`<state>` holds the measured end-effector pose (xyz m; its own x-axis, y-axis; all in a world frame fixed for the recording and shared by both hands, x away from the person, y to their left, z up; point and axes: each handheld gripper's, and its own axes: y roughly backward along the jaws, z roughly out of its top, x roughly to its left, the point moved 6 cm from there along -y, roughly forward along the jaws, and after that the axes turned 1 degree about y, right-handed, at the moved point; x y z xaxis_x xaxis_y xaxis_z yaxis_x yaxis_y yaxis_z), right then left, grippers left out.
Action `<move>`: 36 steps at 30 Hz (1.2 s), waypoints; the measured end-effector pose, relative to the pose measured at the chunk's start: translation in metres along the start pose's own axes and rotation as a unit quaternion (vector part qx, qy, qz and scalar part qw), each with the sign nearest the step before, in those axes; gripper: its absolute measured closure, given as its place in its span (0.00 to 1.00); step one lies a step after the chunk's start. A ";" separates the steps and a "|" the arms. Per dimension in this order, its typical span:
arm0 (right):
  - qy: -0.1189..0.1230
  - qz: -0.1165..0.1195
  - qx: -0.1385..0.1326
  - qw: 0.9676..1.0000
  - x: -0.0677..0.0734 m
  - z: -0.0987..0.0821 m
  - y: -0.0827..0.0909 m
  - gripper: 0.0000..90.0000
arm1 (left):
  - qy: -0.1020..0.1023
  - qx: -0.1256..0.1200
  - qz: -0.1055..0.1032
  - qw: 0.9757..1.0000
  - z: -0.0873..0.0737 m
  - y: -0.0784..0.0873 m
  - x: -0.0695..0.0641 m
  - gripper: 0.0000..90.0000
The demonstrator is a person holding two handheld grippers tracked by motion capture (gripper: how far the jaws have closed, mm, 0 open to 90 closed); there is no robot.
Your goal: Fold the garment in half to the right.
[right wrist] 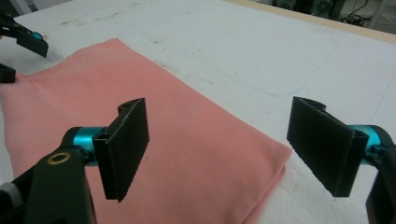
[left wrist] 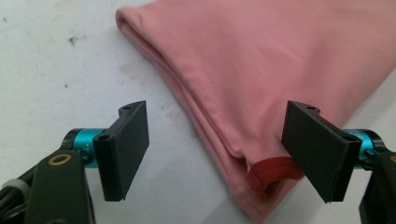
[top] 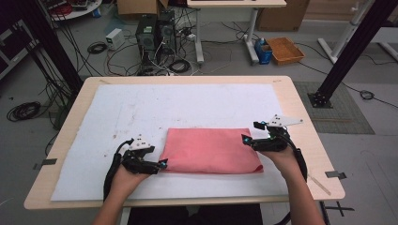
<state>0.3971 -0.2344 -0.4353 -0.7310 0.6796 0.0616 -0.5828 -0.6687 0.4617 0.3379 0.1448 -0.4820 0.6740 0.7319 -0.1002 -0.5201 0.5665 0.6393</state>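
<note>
Cloth: a pink folded cloth (top: 211,151) lies flat on the white sheet (top: 141,112) that covers the worktop (top: 300,108), at the near middle of it, between the two hands.
Cloth details: in the left gripper view the folded layers (left wrist: 196,107) are stacked at the edge, and a small red stitched loop (left wrist: 273,171) shows out of the corner.
Left gripper: the left gripper (top: 159,165) is at the near left corner of the cloth, low over the sheet.
Left fingers: wide open and holding nothing; the cloth corner lies between them, and one finger (left wrist: 317,149) is just beside the red loop, but the fingers do not press on the cloth.
Right gripper: the right gripper (top: 246,139) is at the far right corner of the cloth.
Right fingers: wide open and empty; in the right gripper view the corner of the cloth (right wrist: 261,163) lies under the gap, and one finger (right wrist: 123,147) is above the pink surface.
Hands: both hands come from the near edge of the worktop, the left hand (top: 126,177) and the right hand (top: 281,157).
</note>
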 end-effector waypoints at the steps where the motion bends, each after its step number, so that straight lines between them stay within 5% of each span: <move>1: 0.001 0.000 0.002 1.000 0.001 0.001 -0.002 0.23 | 0.000 0.004 0.001 1.000 -0.001 -0.001 -0.001 0.28; 8: 0.006 0.002 0.011 1.000 0.003 0.003 -0.009 0.23 | -0.001 0.015 0.015 1.000 -0.007 -0.003 -0.007 0.33; 13: 0.008 0.003 0.012 1.000 0.004 0.003 -0.010 0.23 | -0.005 0.017 0.010 1.000 -0.010 0.001 -0.016 0.47; 18: 0.011 0.003 0.011 1.000 0.004 0.004 -0.010 0.23 | 0.013 0.007 0.004 1.000 -0.012 0.002 -0.017 0.51; 26: 0.050 0.017 0.024 0.998 0.027 0.018 -0.017 0.23 | 0.029 0.004 -0.003 1.000 -0.012 0.004 -0.012 0.65; 30: 0.065 0.024 0.032 0.997 0.037 0.026 -0.024 0.23 | 0.020 0.002 -0.029 0.999 -0.013 0.004 -0.017 0.81; 36: 0.080 0.034 0.053 0.995 0.048 0.041 -0.039 0.23 | 0.008 0.002 -0.042 0.999 -0.011 0.002 -0.017 0.88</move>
<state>0.3996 -0.1635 -0.4145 -0.8191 0.5721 -0.0419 -0.4960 -0.6697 0.5528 0.3194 0.1380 -0.4875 0.7075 0.6870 -0.1659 -0.4589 0.6251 0.6314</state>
